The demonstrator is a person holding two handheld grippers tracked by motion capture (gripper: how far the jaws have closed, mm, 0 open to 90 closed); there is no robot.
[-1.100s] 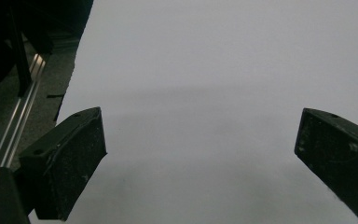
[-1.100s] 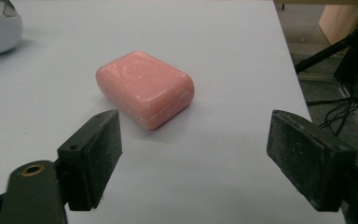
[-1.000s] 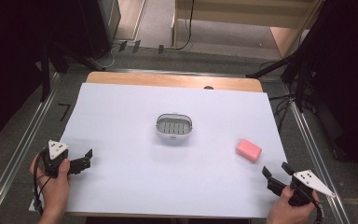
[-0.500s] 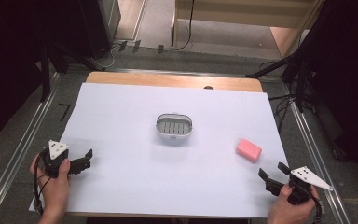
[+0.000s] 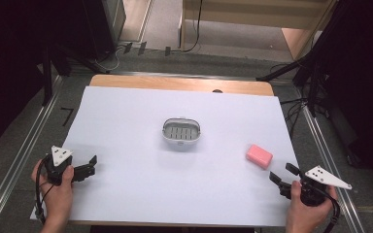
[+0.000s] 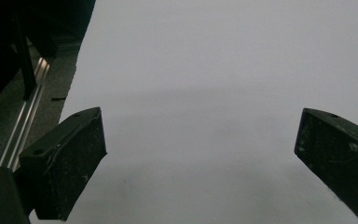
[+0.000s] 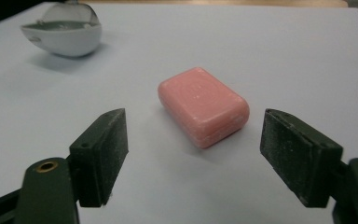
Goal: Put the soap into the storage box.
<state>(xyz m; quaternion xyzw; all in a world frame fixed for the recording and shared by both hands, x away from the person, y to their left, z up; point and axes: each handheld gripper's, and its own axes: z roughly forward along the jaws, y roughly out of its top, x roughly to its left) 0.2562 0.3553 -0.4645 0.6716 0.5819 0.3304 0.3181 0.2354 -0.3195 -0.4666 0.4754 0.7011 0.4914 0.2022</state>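
Lining up right gripper (image 5: pixel 282 177) on pink soap (image 5: pixel 259 156); jaws just narrowed, apart, holding nothing. Left gripper (image 5: pixel 91 166) parked wide, empty. Soap dish (image 5: pixel 181 132) waits mid-table.

Even overhead light falls on the white table sheet (image 5: pixel 126 126), while the surroundings sink into near-black. The pink soap (image 7: pixel 203 106) and the soap dish (image 7: pixel 63 31) cast soft, short shadows. The left gripper view looks dim, greyish and slightly soft; no glare anywhere.

Pink soap bar (image 5: pixel 259 156), near right; white soap dish (image 5: pixel 181 132) with grey slotted inside, centre; white sheet (image 5: pixel 126 116) over wooden table (image 5: pixel 175 83); black tongs (image 7: pixel 193 158).
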